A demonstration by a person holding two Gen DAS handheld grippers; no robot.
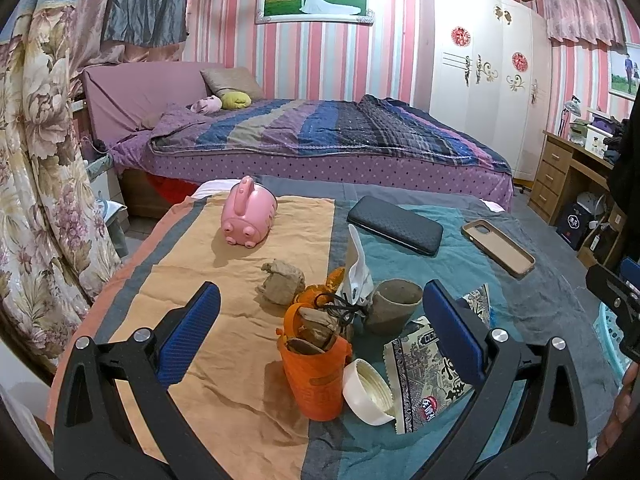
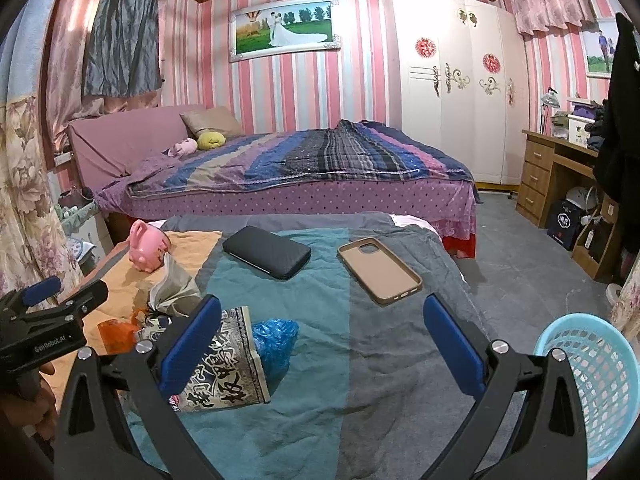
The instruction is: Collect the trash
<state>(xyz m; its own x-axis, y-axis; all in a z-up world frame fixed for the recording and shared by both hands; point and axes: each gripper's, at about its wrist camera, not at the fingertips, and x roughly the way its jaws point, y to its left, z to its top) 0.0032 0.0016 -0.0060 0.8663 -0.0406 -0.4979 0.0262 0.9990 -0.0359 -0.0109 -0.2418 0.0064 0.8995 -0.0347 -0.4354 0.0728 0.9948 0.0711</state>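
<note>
Both the left tool and right tool are held wide, empty. The orange cup could be toppled if clipped, its scraps spilled.

glossy plastic snack wrapper, crinkled blue plastic bag, matt wrinkled cloth cover.

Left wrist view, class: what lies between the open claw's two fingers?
The orange cup stuffed with scraps, a white lid beside it and a brown cup behind, all in the left claw's gap.
</note>
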